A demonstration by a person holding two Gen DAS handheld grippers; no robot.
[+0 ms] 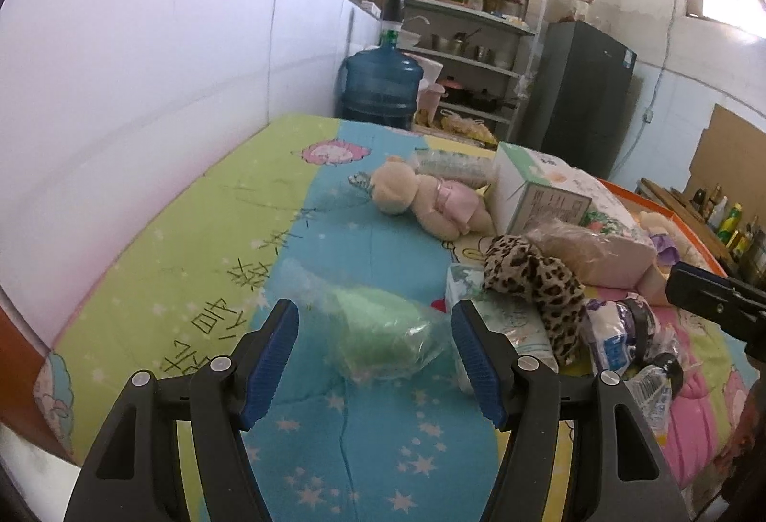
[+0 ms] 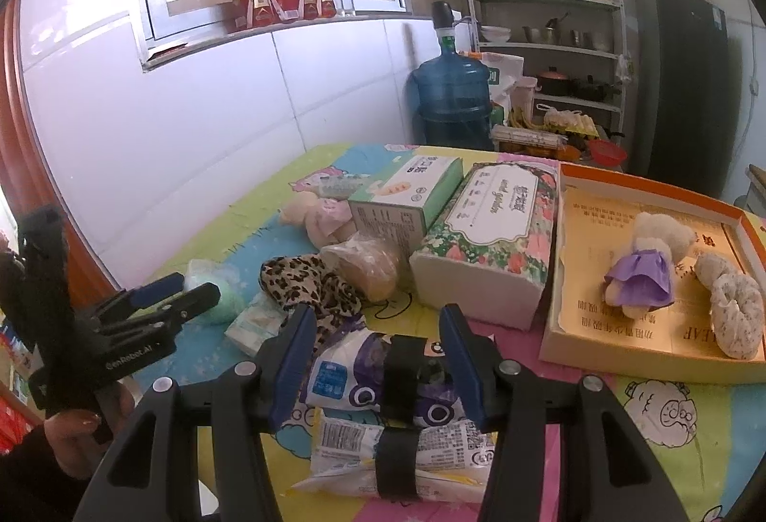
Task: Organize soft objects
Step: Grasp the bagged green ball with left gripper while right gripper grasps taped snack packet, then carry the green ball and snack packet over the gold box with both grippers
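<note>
My left gripper (image 1: 376, 347) is open, its jaws on either side of a green soft item in a clear bag (image 1: 383, 338) on the cartoon quilt (image 1: 201, 263). My right gripper (image 2: 378, 359) is open and empty over a white and purple packet with a black band (image 2: 368, 373). A leopard-print cloth (image 2: 311, 287), a bagged beige item (image 2: 366, 266) and a pink-dressed plush bear (image 1: 421, 199) lie nearby. An orange-rimmed box (image 2: 617, 354) holds a purple-dressed plush (image 2: 646, 268) and a floral scrunchie (image 2: 737, 316).
Two tissue packs, one green (image 2: 407, 196) and one floral (image 2: 493, 235), stand mid-bed. A blue water jug (image 2: 452, 96), a shelf rack (image 2: 546, 24) and a dark fridge (image 2: 680, 82) stand behind. The white wall (image 1: 143, 82) runs along the left.
</note>
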